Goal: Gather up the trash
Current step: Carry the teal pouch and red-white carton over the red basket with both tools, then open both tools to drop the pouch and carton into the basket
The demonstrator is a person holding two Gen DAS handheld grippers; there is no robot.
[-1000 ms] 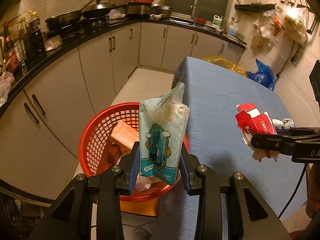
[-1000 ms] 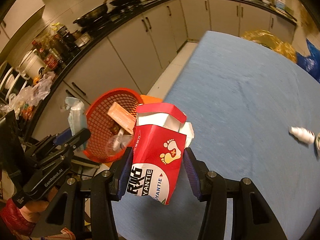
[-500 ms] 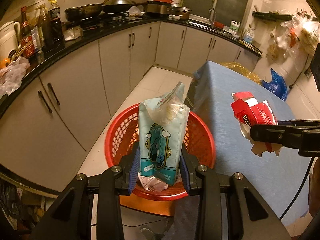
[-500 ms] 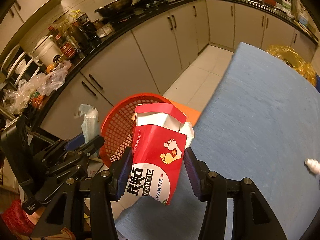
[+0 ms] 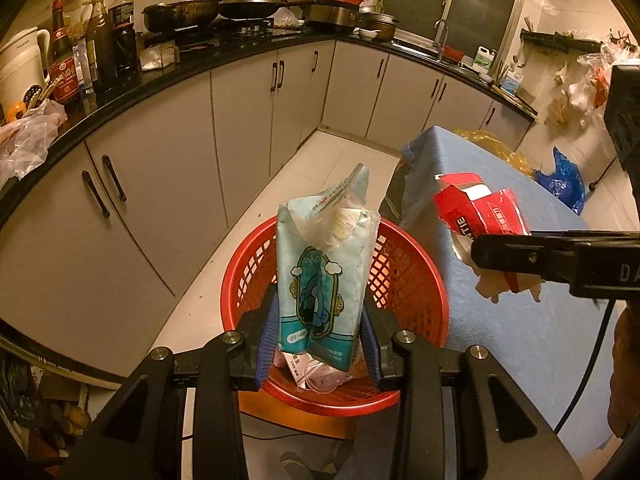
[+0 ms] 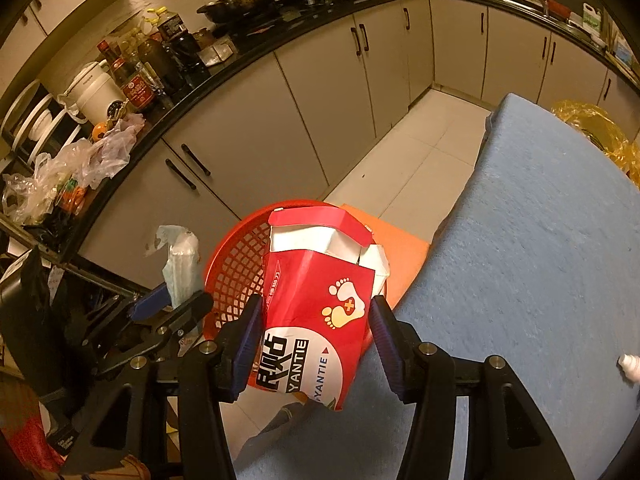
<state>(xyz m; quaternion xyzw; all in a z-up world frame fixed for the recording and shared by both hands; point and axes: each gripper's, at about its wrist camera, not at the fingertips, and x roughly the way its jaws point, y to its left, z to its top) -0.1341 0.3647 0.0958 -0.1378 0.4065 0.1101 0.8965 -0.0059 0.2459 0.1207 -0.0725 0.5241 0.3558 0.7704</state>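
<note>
The left gripper (image 5: 318, 332) is clamping a light blue plastic snack pouch (image 5: 326, 276) by its lower part, its blue pads pressing both sides, and is holding it upright over the red mesh basket (image 5: 404, 280). The pouch's torn top is gaping open. The basket is sitting on an orange stool (image 6: 394, 246) on the tiled floor, just beside the near corner of the table covered in blue cloth (image 6: 540, 260). Crumpled wrappers (image 5: 316, 374) are lying at its bottom.

The right gripper (image 6: 314, 340) is gripping a torn red cardboard box (image 6: 316, 316) printed with two footprints, jaws about half open and pads pressing its sides. The box is hanging at the table's near edge, beside the basket's rim and not yet above its opening. In the right wrist view the box is hiding much of the basket's mouth.

A small white bottle (image 6: 630, 366) is lying on the cloth near the table's right edge. A yellow plastic bag (image 6: 592, 128) is sitting by the table's far corner. Grey cabinets (image 5: 248, 120) under a black counter crowded with sauce bottles (image 5: 64, 68) and woks (image 5: 192, 10) are lining the far side of the floor.
</note>
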